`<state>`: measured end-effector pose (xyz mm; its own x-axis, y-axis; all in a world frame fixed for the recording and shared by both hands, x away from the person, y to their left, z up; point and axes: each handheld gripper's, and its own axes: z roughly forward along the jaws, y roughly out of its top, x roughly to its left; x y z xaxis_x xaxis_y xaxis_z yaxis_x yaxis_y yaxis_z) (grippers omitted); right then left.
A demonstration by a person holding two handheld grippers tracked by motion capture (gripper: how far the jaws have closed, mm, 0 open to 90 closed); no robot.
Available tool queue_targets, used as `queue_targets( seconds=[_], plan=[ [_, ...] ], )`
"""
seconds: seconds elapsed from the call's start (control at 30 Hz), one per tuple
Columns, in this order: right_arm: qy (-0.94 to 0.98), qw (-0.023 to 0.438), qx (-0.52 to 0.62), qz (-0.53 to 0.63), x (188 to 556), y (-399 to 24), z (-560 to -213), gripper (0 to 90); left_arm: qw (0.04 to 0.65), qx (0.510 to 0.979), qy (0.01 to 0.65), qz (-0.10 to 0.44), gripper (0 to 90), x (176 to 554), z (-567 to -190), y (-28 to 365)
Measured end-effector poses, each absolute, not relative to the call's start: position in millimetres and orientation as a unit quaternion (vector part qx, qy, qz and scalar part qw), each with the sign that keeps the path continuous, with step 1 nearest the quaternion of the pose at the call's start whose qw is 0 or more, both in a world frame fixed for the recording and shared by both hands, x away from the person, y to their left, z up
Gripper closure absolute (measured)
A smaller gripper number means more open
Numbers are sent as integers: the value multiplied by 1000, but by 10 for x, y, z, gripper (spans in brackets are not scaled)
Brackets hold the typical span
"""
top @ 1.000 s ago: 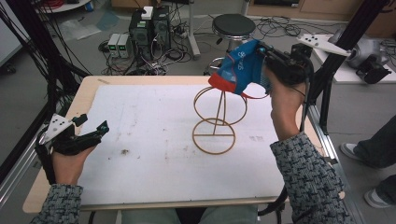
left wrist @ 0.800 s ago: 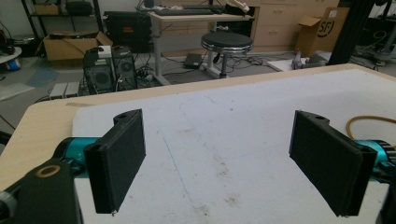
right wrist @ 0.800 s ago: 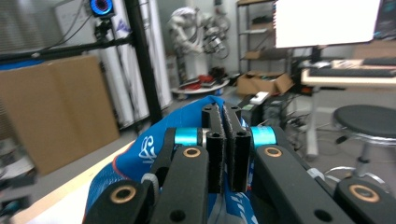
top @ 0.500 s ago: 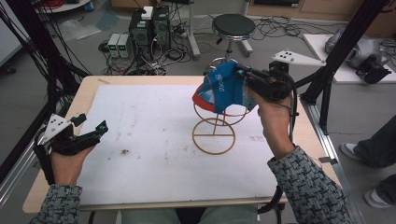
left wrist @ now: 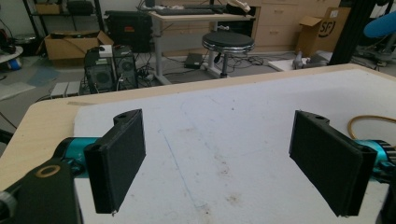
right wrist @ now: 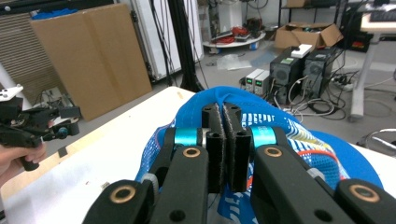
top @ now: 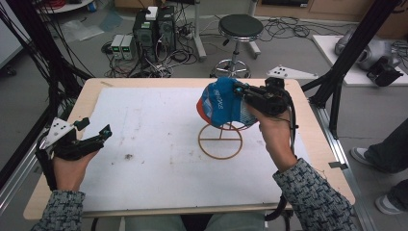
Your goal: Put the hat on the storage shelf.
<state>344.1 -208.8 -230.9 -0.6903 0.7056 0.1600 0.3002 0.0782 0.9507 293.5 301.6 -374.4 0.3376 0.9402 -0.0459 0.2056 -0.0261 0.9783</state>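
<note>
The right gripper [top: 243, 91] is pinching a blue mesh cap with a red brim edge and white lettering [top: 219, 103]. In the right gripper view its jaws are pressed flat together with a fold of the blue fabric [right wrist: 261, 116] bulging around and beyond them, so the grip is on cloth, not on anything rigid.

The cap is hanging in the air directly above the brown wire stand, a hoop base with an upright and an upper ring [top: 220, 141]. The cap body is covering the stand's top; only the hoop base and part of the ring are visible below it. Whether the cap is already touching the ring cannot be told from the high view.

Key relation: the cap is lying to the gripper's left and slightly below the jaws, with its dome pointing away toward the left side of the table and its opening apparently facing down toward the stand. The stand's axis is vertical, and the cap is sitting nearly over it. Judgement: seating the cap calls mostly for a downward move, with little sideways correction.

The left gripper [top: 94, 137] is resting low near the left edge of the white sheet covering the wooden table [top: 144, 159], well apart from the stand. Its jaws are standing wide apart with nothing between them, as seen in the left gripper view [left wrist: 219, 158]. The right hand [top: 274, 127] is by far the nearer to the stand.

Risk, judged: a light wire stand could tip if the cap drags sideways.
</note>
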Motion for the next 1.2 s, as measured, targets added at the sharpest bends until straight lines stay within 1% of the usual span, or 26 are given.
queue_targets(
  seconds=[0.17, 0.27, 0.5, 0.7, 0.77, 0.87, 1.2],
  plan=[
    [706, 164, 356, 590, 3437, -2115, -2344, 886, 527, 625, 458, 349, 188, 2935, -3747, 3024],
    [696, 149, 358, 604, 3425, -2138, -2324, 886, 527, 625, 457, 350, 188, 2932, -3745, 3018],
    [710, 158, 350, 590, 3437, -2056, -2411, 884, 523, 628, 460, 346, 188, 2957, -3785, 3010],
    [716, 183, 346, 578, 3431, -2037, -2476, 875, 525, 627, 460, 347, 188, 2947, -3777, 3019],
    [715, 190, 344, 578, 3417, -2035, -2487, 856, 525, 627, 460, 347, 188, 2945, -3774, 3015],
    [716, 202, 342, 574, 3397, -2038, -2497, 801, 525, 627, 459, 347, 188, 2942, -3770, 3010],
    [711, 208, 341, 579, 3380, -2074, -2555, 661, 526, 628, 458, 346, 188, 2944, -3774, 2994]
  ],
)
